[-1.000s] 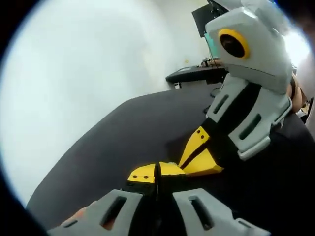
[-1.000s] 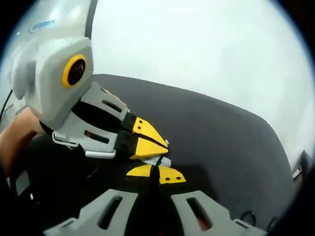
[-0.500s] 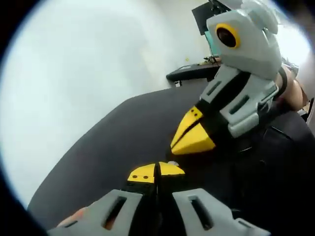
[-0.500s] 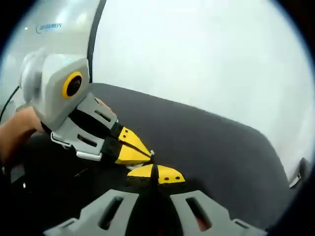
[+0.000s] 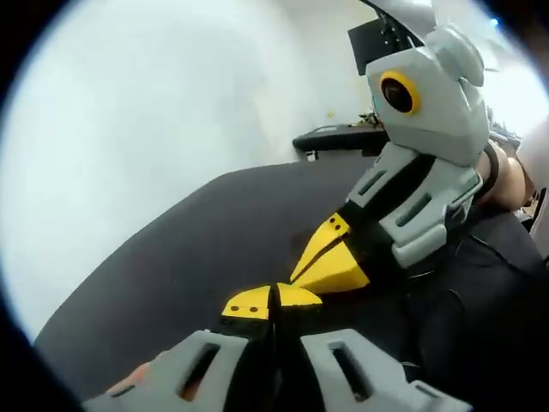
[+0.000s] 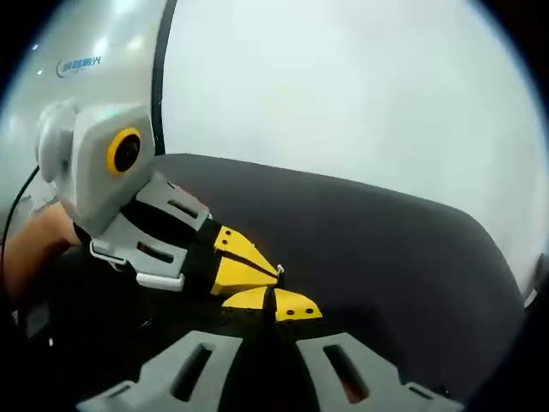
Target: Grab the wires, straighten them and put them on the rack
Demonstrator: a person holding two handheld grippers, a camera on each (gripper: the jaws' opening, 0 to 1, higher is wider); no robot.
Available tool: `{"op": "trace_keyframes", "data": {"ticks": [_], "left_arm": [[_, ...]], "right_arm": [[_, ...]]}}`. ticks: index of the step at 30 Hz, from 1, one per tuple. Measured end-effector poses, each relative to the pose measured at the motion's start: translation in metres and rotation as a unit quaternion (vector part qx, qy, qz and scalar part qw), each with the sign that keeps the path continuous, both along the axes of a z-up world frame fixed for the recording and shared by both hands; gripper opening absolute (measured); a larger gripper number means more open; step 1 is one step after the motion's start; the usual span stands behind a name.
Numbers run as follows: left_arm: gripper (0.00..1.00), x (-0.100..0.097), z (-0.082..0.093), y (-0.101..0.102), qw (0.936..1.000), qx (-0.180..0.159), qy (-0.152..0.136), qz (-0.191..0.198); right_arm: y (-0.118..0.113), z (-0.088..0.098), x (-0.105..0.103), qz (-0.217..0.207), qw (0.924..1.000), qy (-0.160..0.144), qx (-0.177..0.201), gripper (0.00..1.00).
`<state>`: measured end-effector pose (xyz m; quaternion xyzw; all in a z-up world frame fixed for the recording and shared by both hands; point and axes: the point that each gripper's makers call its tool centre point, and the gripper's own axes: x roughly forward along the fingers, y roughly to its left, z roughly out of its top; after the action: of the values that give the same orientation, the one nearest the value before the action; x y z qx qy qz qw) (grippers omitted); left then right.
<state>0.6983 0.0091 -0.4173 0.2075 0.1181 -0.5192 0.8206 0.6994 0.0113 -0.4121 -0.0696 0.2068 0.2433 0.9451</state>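
Both sets of tongs are hovering low over a dark counter [image 5: 214,232], their yellow tips nearly meeting. In the left gripper view, the left tongs [image 5: 274,300] are showing their jaws pressed together with no gap between them, and the right tongs [image 5: 330,262] are coming in from the right, also closed, just beyond and beside the left tips. In the right gripper view, the right tongs [image 6: 274,302] are likewise closed, with the left tongs [image 6: 244,262] reaching in from the left, tips almost touching.

A tiny pale speck is sitting at the left tongs' tip in the right gripper view; it may be a wire end, but it is too small to tell. So whether either pair is pinching a wire cannot be told, and the wires themselves cannot be made out against the dark surface.

Judging by this, the task is looking early or mid-way: the tongs are working close together as if taking hold of or pulling something thin, and straightening and racking are probably remaining.

No rack, bin or other container is appearing near the tongs.
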Motion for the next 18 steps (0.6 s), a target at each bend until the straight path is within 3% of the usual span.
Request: {"op": "trace_keyframes", "data": {"ticks": [5, 8, 10, 12, 16, 18], "left_arm": [[0.04, 0.0022, -0.0009, 0.0008, 0.9999, -0.004, 0.007, 0.007], [0.04, 0.0019, -0.0016, 0.0005, 0.9998, -0.012, 0.017, 0.008], [0.04, 0.0012, -0.0018, 0.0004, 0.9996, -0.016, 0.022, 0.01], [0.04, -0.001, -0.0023, -0.0002, 0.9994, -0.018, 0.027, 0.01], [0.03, -0.0028, -0.0035, -0.0006, 0.9991, -0.013, 0.032, 0.024], [0.03, -0.0036, -0.0045, -0.0001, 0.9985, -0.016, 0.042, 0.03]], "right_arm": [[-0.0031, -0.0019, 0.0045, 0.004, 0.9989, 0.03, 0.036, 0.0], [-0.0025, -0.0029, 0.0029, 0.015, 0.9991, 0.025, 0.032, 0.0], [-0.0013, -0.0027, 0.0041, 0.011, 0.9988, 0.037, 0.031, 0.0], [-0.0005, -0.0039, 0.003, 0.034, 0.9984, 0.027, -0.036, 0.0], [0.0042, -0.006, 0.004, 0.063, 0.9922, 0.024, -0.105, 0.0], [0.0067, -0.0087, 0.0024, 0.081, 0.9858, 0.037, -0.142, 0.0]]}}
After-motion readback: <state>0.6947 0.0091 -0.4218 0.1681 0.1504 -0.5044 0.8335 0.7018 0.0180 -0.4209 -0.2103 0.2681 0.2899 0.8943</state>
